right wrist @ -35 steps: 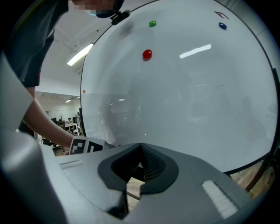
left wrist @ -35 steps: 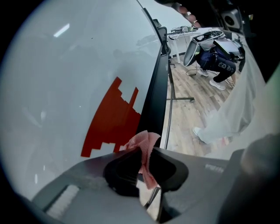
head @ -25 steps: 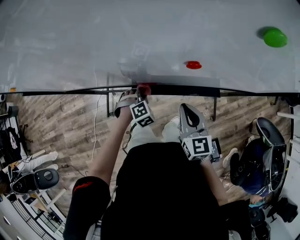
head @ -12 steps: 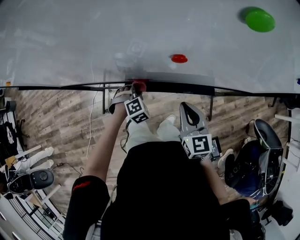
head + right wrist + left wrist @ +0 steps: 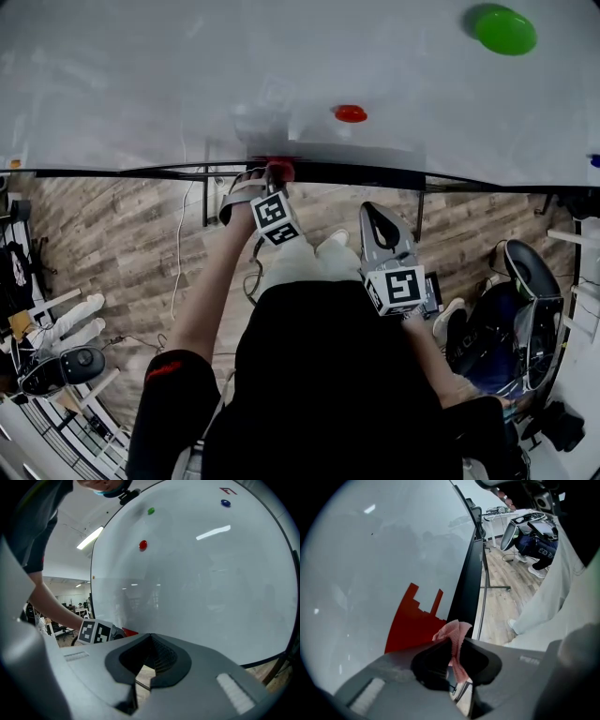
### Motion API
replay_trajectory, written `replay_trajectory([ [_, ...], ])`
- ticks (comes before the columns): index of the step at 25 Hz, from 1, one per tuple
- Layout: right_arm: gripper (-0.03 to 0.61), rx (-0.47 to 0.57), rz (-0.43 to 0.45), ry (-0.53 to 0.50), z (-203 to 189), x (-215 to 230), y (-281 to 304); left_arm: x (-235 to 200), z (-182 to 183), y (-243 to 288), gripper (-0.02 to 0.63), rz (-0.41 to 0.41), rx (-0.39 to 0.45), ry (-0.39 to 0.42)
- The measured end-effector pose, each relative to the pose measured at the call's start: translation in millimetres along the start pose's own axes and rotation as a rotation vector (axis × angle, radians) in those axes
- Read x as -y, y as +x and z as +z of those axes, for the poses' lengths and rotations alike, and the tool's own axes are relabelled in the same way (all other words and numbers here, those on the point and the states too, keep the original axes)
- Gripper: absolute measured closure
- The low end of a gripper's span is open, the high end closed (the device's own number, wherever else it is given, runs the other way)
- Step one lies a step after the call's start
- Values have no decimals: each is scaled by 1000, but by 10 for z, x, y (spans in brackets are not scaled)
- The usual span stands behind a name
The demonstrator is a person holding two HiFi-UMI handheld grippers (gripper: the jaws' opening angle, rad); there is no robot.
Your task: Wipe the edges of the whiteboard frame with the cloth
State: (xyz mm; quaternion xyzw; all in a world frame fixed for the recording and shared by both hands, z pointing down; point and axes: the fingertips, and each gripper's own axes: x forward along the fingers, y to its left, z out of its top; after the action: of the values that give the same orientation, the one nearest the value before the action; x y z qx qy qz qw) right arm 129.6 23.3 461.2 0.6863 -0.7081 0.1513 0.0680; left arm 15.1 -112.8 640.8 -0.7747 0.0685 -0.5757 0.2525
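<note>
The whiteboard fills the top of the head view, its black bottom frame edge running across. My left gripper is shut on a pink-red cloth held against that edge. In the left gripper view the cloth sticks out of the jaws beside the black frame. My right gripper hangs back from the board, shut with nothing in it. The right gripper view shows its jaws closed, facing the whiteboard.
A red magnet and a green magnet sit on the board; a blue magnet shows higher up. Black stand legs and a cable lie below on the wood floor. Office chairs stand at right.
The left gripper has slid the cloth to the right along the bottom frame edge, nearer below the red magnet. The right gripper has stayed where it was.
</note>
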Motion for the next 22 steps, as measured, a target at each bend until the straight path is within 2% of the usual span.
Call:
replay_trajectory([
  [15, 577, 52, -108, 6, 126, -373, 206, -7, 0, -21, 569, -18, 31, 70],
  [22, 577, 62, -133, 6, 171, -427, 209, -3, 11, -14, 569, -20, 40, 66],
])
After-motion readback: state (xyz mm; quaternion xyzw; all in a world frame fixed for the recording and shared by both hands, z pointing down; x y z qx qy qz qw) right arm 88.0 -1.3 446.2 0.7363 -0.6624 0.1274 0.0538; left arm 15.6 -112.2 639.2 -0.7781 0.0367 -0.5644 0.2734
